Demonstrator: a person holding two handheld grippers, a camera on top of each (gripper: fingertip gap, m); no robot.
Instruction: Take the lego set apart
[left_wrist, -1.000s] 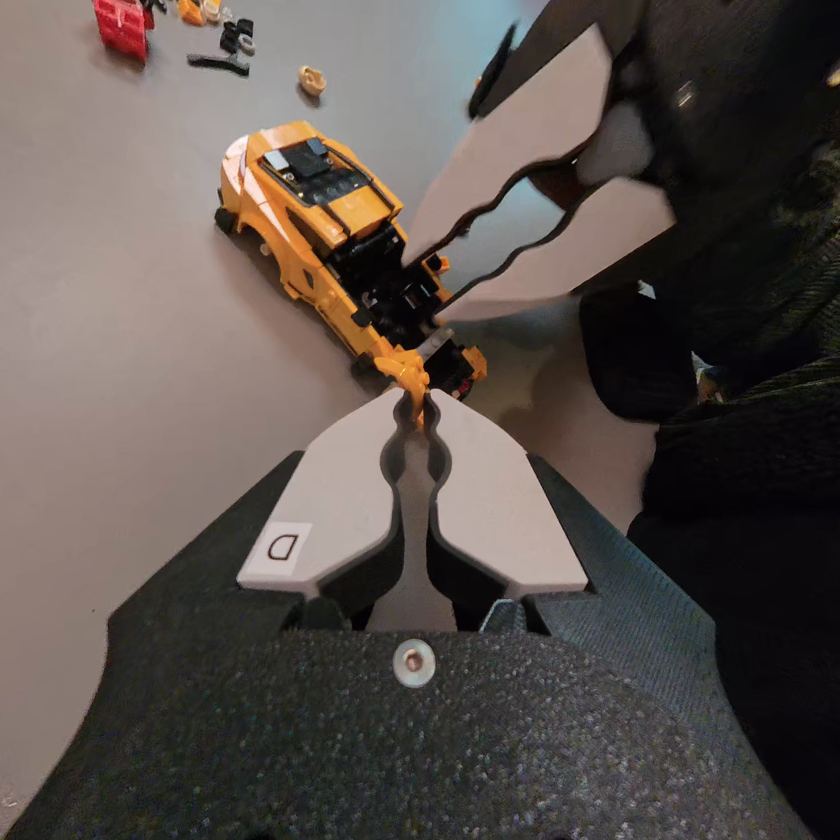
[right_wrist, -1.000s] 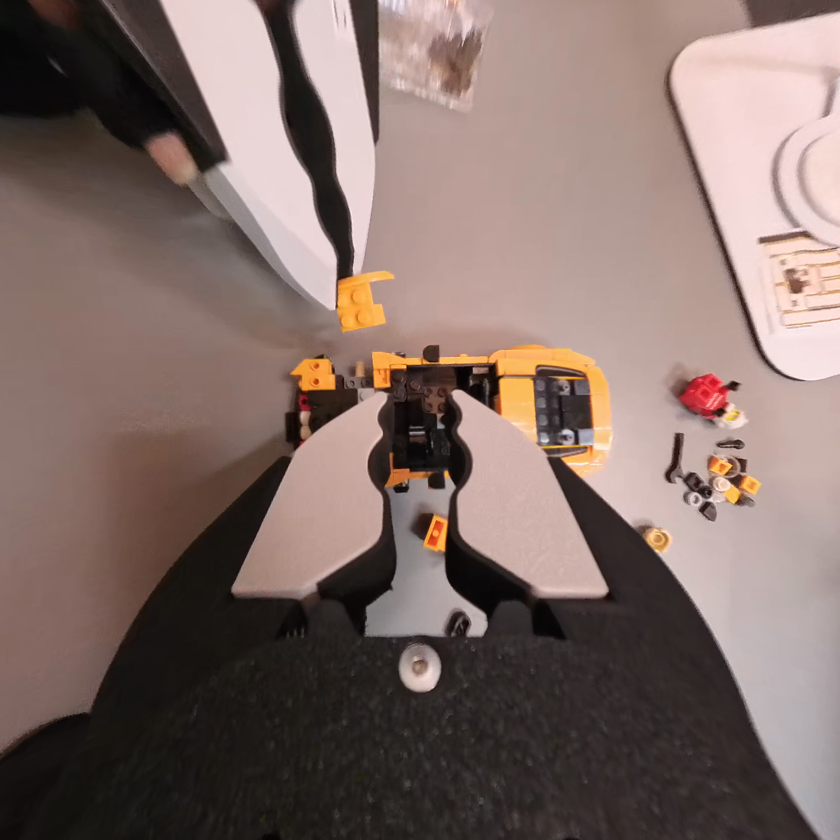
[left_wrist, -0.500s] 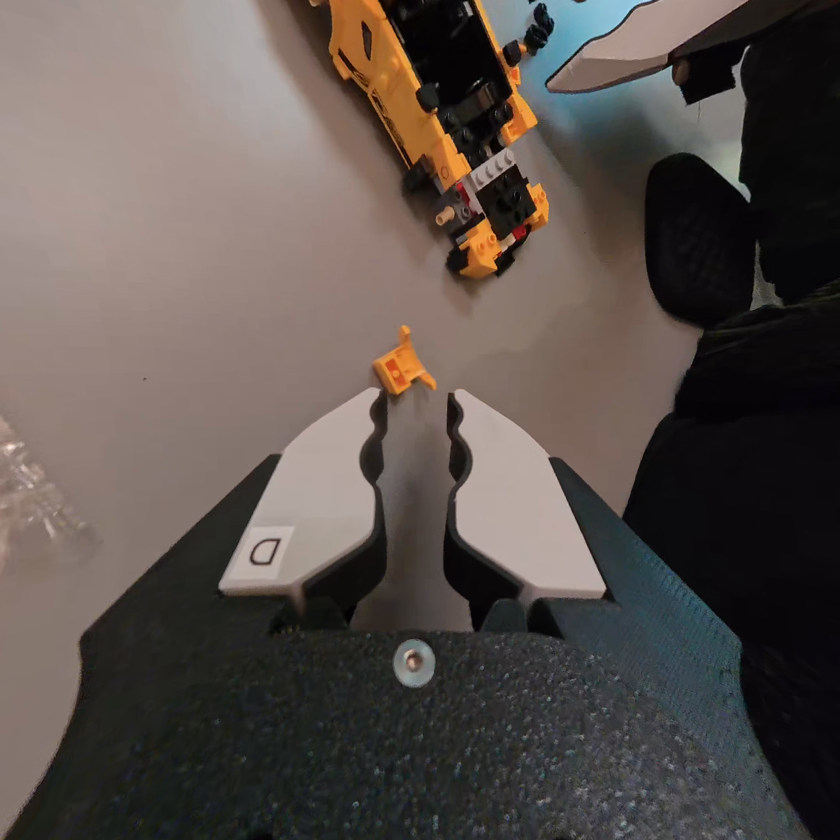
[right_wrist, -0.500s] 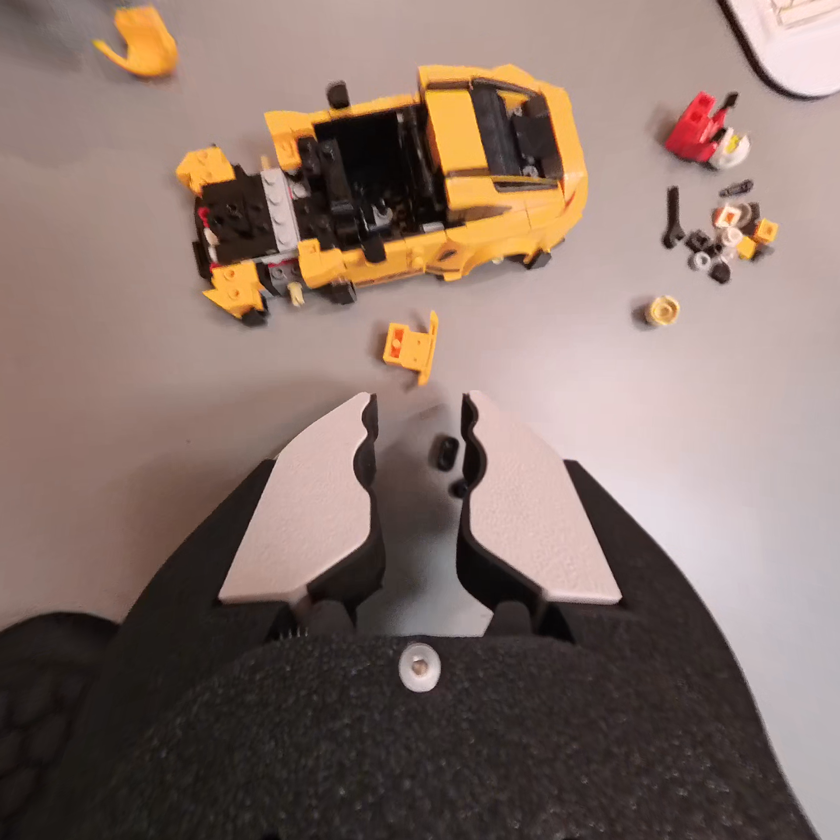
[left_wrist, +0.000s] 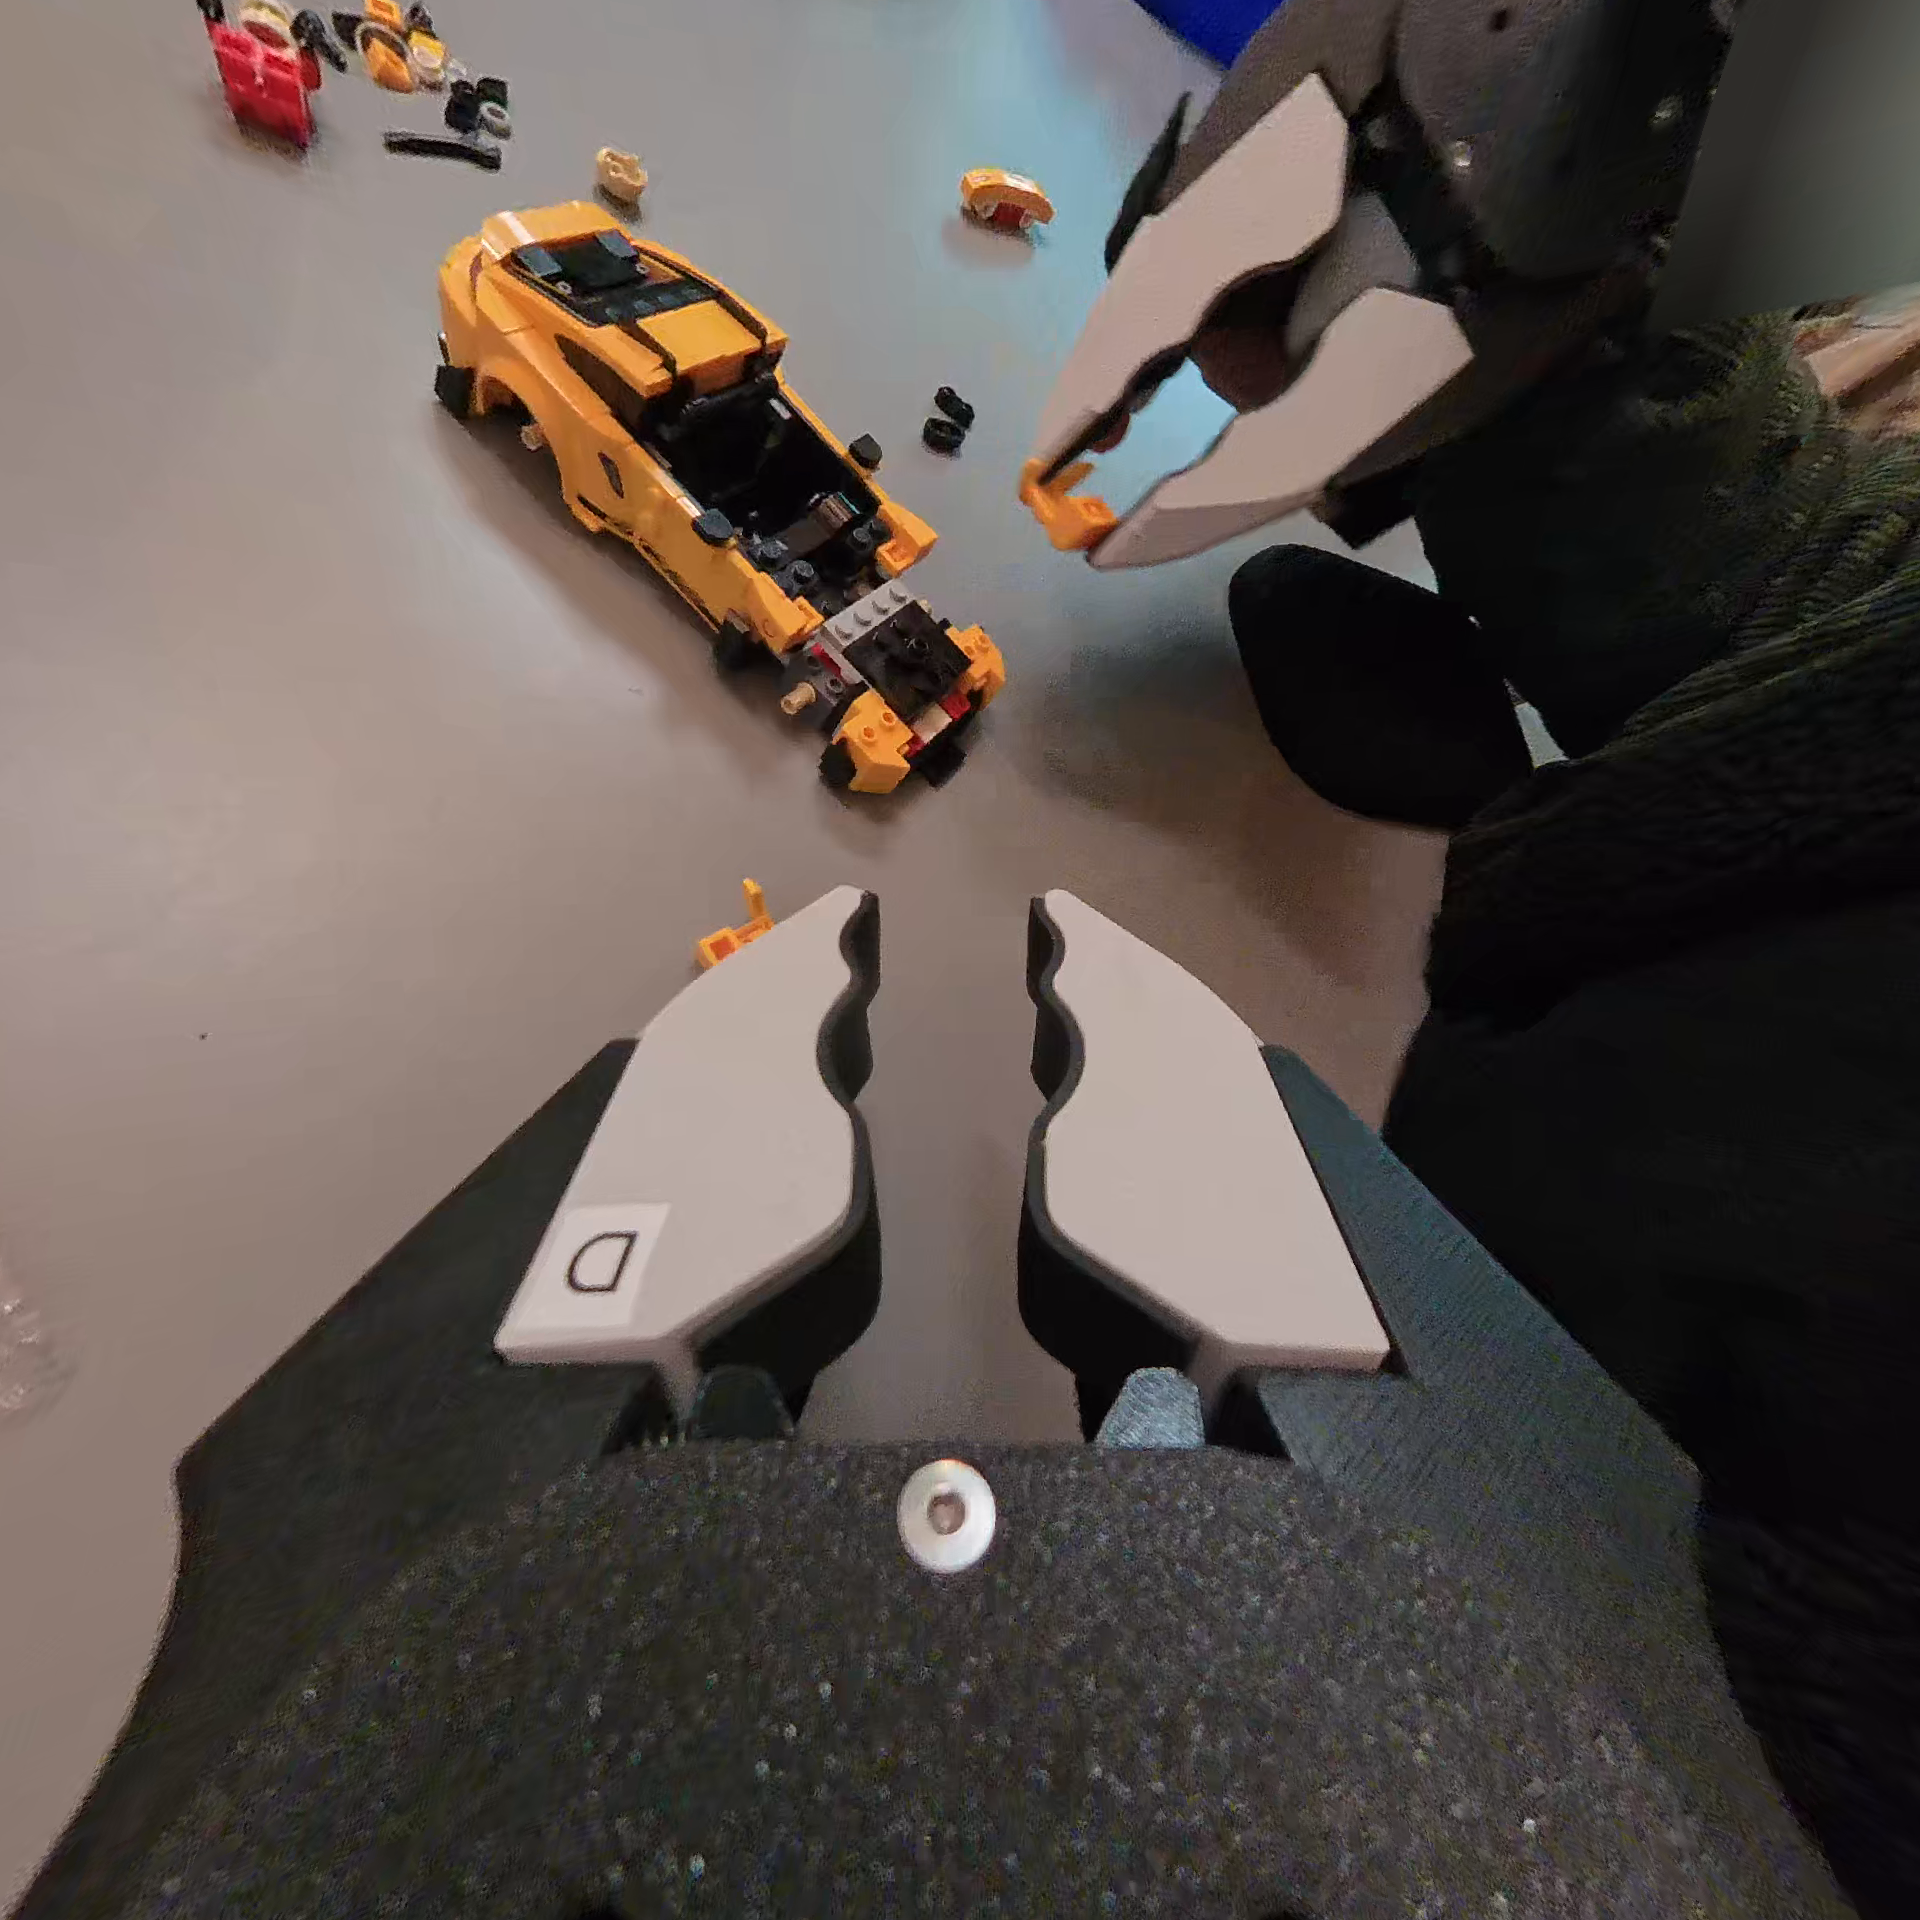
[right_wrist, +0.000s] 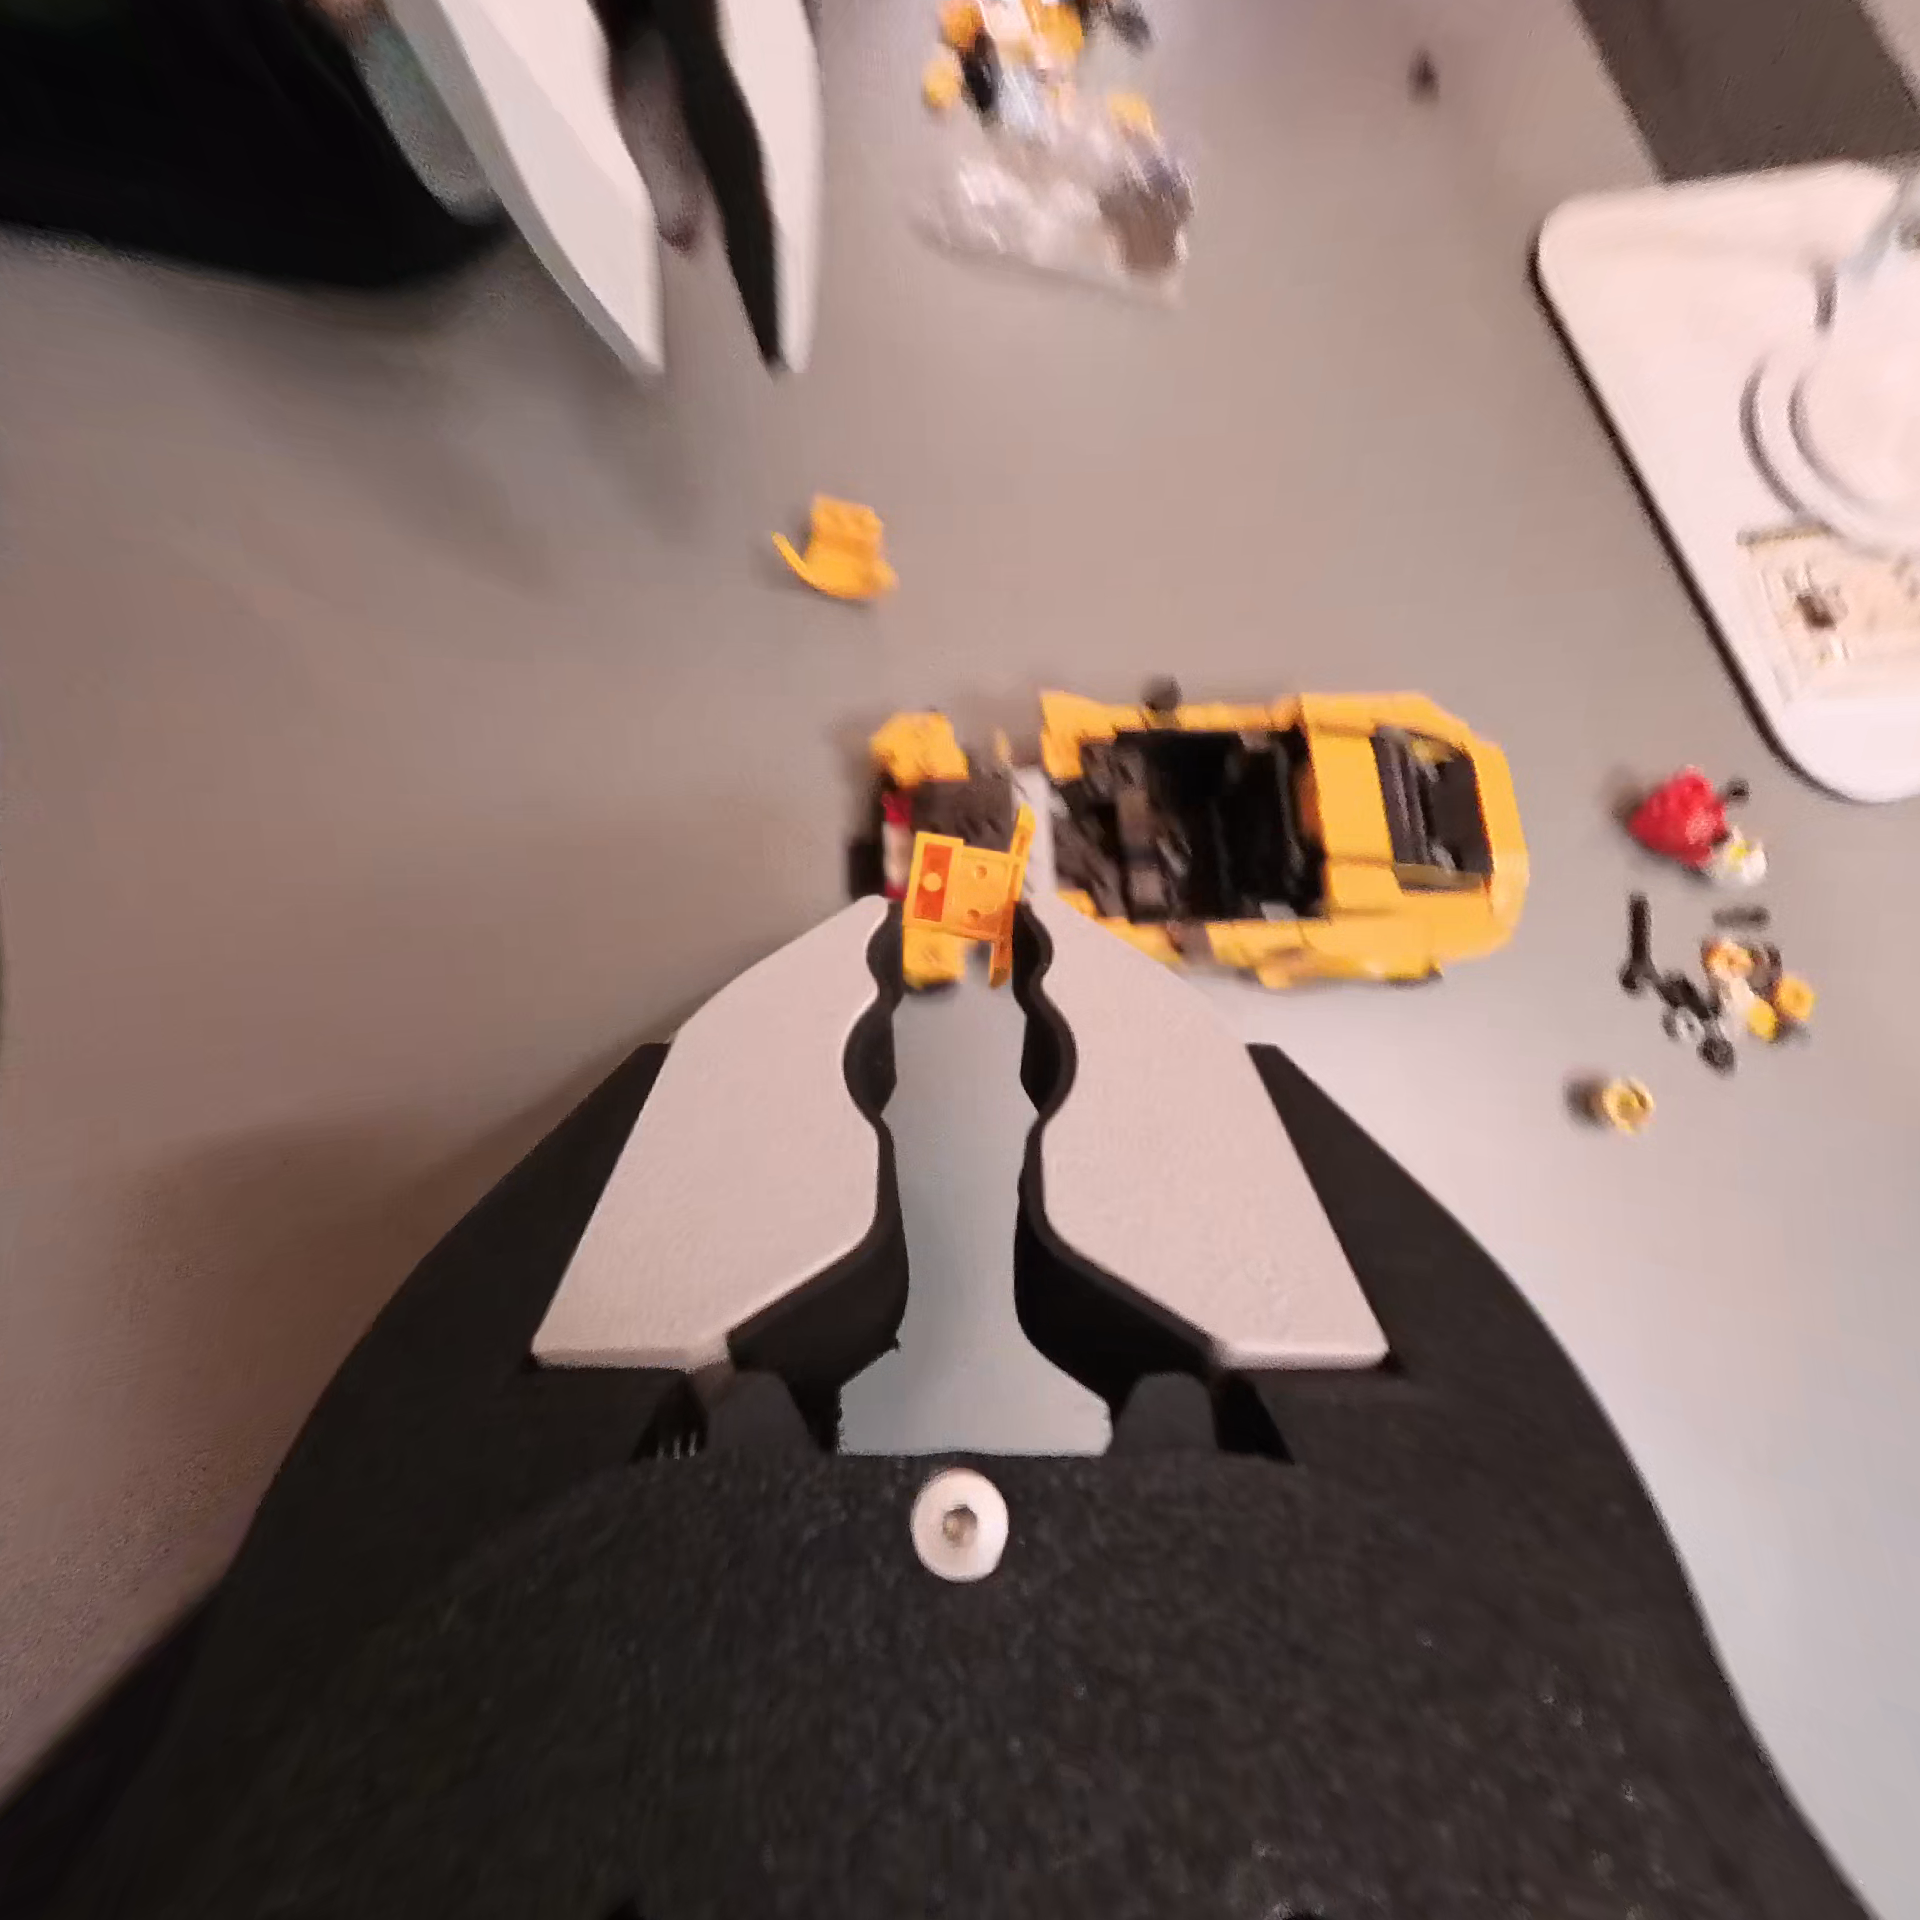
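The yellow and black brick car (left_wrist: 675, 457) lies on the grey table (left_wrist: 260, 831). In the left wrist view its long side runs from the top left down toward the middle. Its broken-open end points at the left gripper (left_wrist: 951, 914), and its roofed end points away. The top of the middle part is off, so the black inside shows.

The left gripper is up ahead of that open end, well apart from it. Its two grey fingers are spread and hold nothing. A small orange piece (left_wrist: 732, 930) lies on the table just beside the left finger's tip.

The right gripper (right_wrist: 956, 935) is off to the car's side and pinches another small orange brick piece (right_wrist: 961, 888) at its tips. Little loose bricks (left_wrist: 364, 62) lie past the car's roofed end.
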